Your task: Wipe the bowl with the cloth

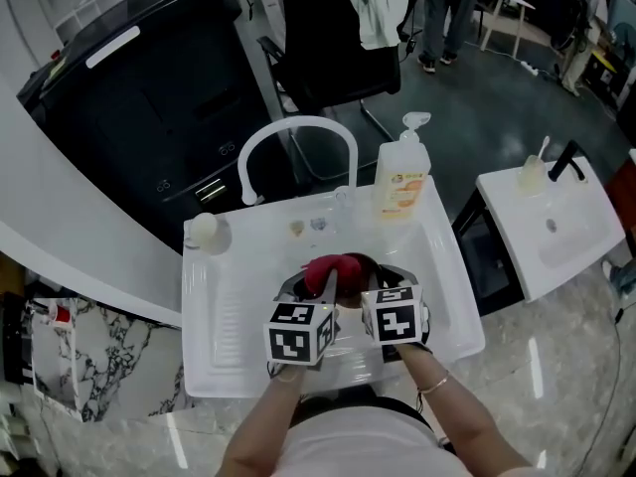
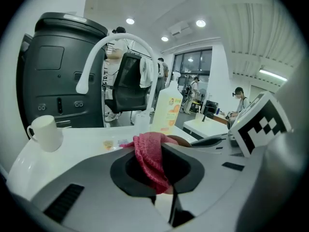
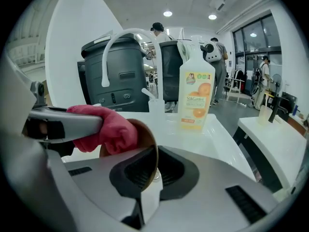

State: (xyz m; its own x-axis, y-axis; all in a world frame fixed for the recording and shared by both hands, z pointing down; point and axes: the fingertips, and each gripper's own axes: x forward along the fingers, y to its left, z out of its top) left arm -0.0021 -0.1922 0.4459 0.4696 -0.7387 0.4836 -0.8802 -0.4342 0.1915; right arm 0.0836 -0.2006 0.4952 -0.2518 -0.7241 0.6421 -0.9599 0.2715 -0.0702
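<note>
The right gripper (image 3: 147,178) is pinching the brown bowl (image 3: 145,135) by its rim over the sink (image 1: 227,296), its hollow facing the left gripper (image 2: 160,179), which is pressing the clamped pink cloth (image 3: 104,127) inside it.

White sink (image 1: 229,306): arched white faucet (image 1: 296,127) at twelve o'clock, pump soap bottle (image 1: 401,182) at one, white cup (image 1: 207,233) at ten. Beyond it are a black chair (image 1: 333,53) and a dark cabinet (image 1: 149,97) — a second small basin (image 1: 556,232) sits at three.
</note>
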